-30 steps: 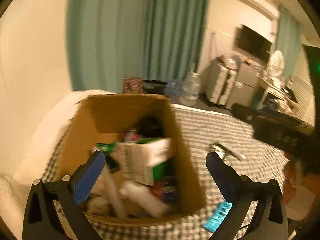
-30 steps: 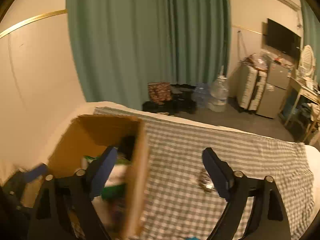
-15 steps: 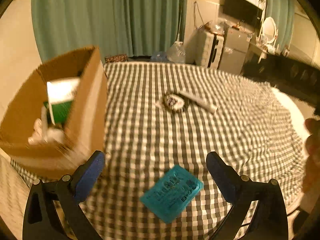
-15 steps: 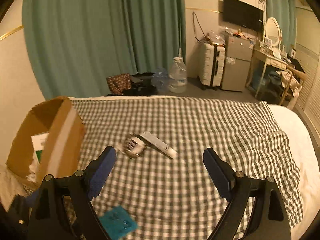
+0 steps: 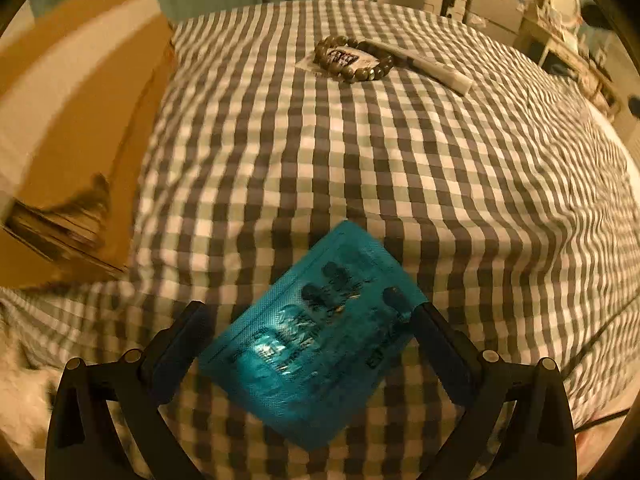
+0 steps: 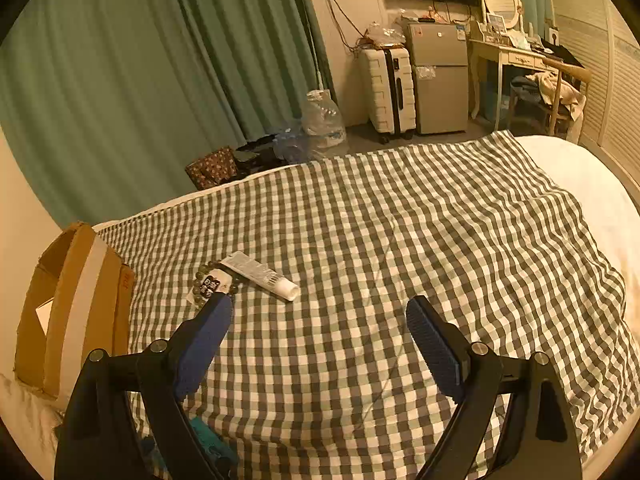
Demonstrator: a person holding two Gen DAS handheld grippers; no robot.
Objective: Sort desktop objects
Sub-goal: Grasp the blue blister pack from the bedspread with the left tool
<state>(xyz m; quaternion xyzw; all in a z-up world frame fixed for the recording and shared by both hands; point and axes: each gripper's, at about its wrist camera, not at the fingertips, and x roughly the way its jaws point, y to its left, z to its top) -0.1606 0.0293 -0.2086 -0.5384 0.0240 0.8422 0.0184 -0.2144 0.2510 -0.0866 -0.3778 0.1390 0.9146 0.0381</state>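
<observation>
A teal foil packet (image 5: 316, 344) lies flat on the checked cloth (image 5: 360, 160). My left gripper (image 5: 312, 316) is open and low over it, one finger on each side. A bead bracelet (image 5: 352, 60) on a small card and a white tube (image 5: 436, 70) lie farther back. My right gripper (image 6: 320, 312) is open and empty, above the cloth. In the right wrist view the bracelet (image 6: 210, 282) and the tube (image 6: 260, 274) sit ahead to the left, and a bit of the teal packet (image 6: 204, 436) shows at the bottom left.
An open cardboard box (image 5: 80, 120) stands on the left of the cloth; it also shows in the right wrist view (image 6: 76, 308). Beyond the bed are green curtains (image 6: 140, 80), a white suitcase (image 6: 388, 88), a small fridge (image 6: 440, 76) and a desk (image 6: 520, 64).
My left gripper swung from over the box to the right and down onto the teal packet, which now lies between its open fingers. My right gripper turned right, away from the box.
</observation>
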